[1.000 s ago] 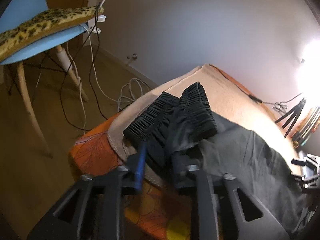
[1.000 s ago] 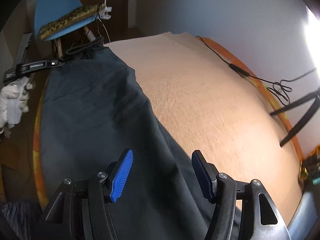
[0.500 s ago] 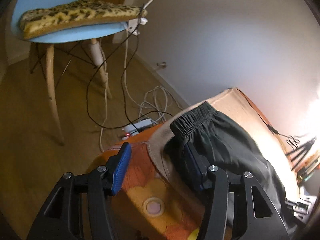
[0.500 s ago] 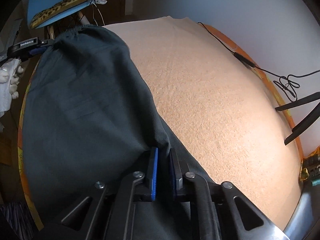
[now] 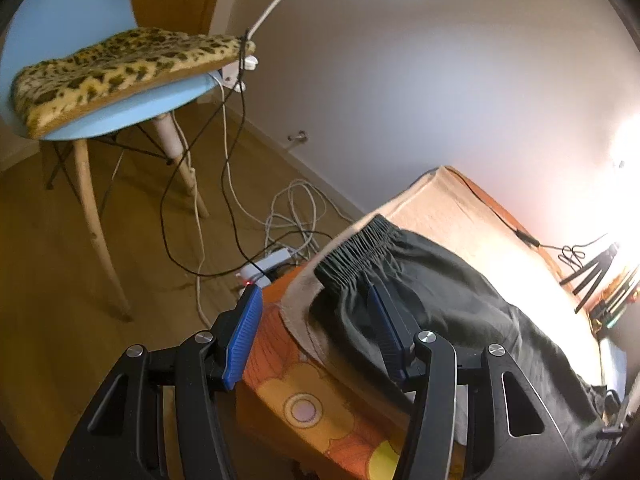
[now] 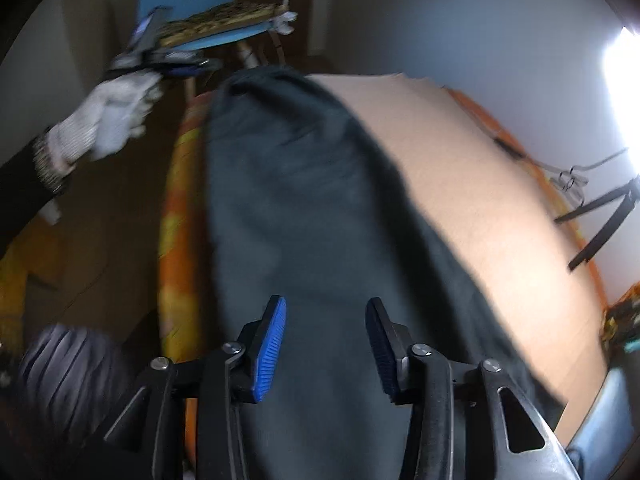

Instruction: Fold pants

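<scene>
Pants [image 6: 320,208] now flat, released beneath right claw [image 6: 326,344], opening; left claw [image 5: 316,336] spread beside waistband [image 5: 360,254].

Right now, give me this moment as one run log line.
task: fold pants | left gripper: open, empty | right gripper: opening, empty, above pants | pants: flat along bed edge

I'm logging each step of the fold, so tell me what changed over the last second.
The left tongs let go of the bunched waistband, which now lies flat on the dark pants. The right tongs pinched the fabric half a second ago and are opening again, with nothing gripped, over the cloth. The pants are on the beige towel as before; the chair is unmoved.
</scene>
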{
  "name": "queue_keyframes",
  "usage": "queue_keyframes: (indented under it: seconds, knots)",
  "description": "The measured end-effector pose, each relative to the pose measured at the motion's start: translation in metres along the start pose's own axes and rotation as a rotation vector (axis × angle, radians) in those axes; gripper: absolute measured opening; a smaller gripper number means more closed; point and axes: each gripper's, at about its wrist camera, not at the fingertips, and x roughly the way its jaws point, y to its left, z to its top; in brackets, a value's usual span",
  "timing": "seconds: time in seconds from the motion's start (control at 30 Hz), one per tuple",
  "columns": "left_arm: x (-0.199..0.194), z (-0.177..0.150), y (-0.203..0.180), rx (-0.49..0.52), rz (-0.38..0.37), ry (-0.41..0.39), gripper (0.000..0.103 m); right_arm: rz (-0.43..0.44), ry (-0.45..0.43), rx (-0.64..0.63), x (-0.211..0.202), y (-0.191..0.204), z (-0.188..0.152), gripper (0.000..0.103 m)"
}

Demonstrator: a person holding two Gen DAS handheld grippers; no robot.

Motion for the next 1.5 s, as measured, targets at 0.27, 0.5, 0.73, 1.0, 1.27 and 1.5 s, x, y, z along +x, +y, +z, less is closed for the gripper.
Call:
queue_keyframes:
  seconds: [0.27, 0.5, 0.73, 1.0, 1.27, 1.5]
  knots:
    - [0.006, -0.012, -0.005, -0.018, 0.010, 0.037, 0.054, 0.022, 0.085, -0.081, 0.012, 0.039, -0.024, 0.060]
    - [-0.001, -0.008, 0.010, -0.024, 0.033, 0.030, 0.054, 0.060, 0.115, -0.011, 0.021, 0.025, -0.025, 0.023]
    - [0.004, -0.006, 0.018, -0.030, 0.037, 0.044, 0.054, 0.132, 0.081, 0.072, 0.011, 0.017, -0.018, 0.038]
    - [0.013, -0.011, 0.005, -0.003, 0.008, 0.064, 0.054, 0.220, 0.041, 0.197, 0.004, 0.011, -0.004, 0.038]
    - [0.013, -0.010, 0.005, -0.008, -0.005, 0.068, 0.054, 0.118, 0.094, 0.090, 0.018, 0.031, 0.002, 0.026]
    - [0.006, 0.000, 0.016, -0.030, 0.010, 0.046, 0.054, 0.116, 0.050, 0.140, 0.003, 0.012, -0.001, 0.000]
